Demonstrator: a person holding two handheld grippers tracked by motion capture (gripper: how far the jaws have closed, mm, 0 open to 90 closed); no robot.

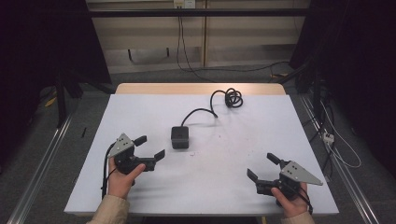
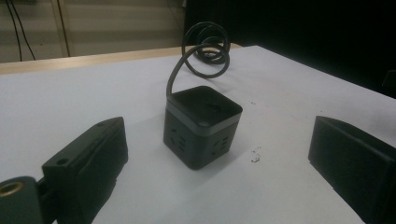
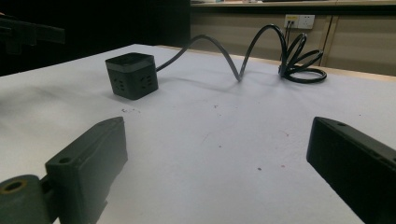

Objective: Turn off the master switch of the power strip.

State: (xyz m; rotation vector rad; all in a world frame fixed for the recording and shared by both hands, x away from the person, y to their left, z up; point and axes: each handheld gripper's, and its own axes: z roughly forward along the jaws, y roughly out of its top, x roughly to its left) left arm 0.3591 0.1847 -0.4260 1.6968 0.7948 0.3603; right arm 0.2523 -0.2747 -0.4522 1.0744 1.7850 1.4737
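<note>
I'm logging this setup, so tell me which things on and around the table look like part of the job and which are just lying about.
Likely part of the job:
black socket cube
its coiled cord
left tongs, open
right tongs, open

Just lying about:
white power strip on the floor
cables along the wall

There is one table (image 1: 140,186) with a white top. On it sits one small black cube (image 1: 180,137) with plug holes in its sides. One black cord (image 1: 201,111) comes out of the cube, and it ends in one bundle of loops (image 1: 233,98) near the far edge of the table. There are two hands, one left hand (image 1: 122,179) and one right hand (image 1: 290,201). There are two grippers, the left gripper (image 1: 150,147) and the right gripper (image 1: 263,166). Each gripper has two black fingers (image 2: 88,163), so that makes four fingers in all. On the wall behind the table there is one white socket plate (image 3: 299,21).
</note>
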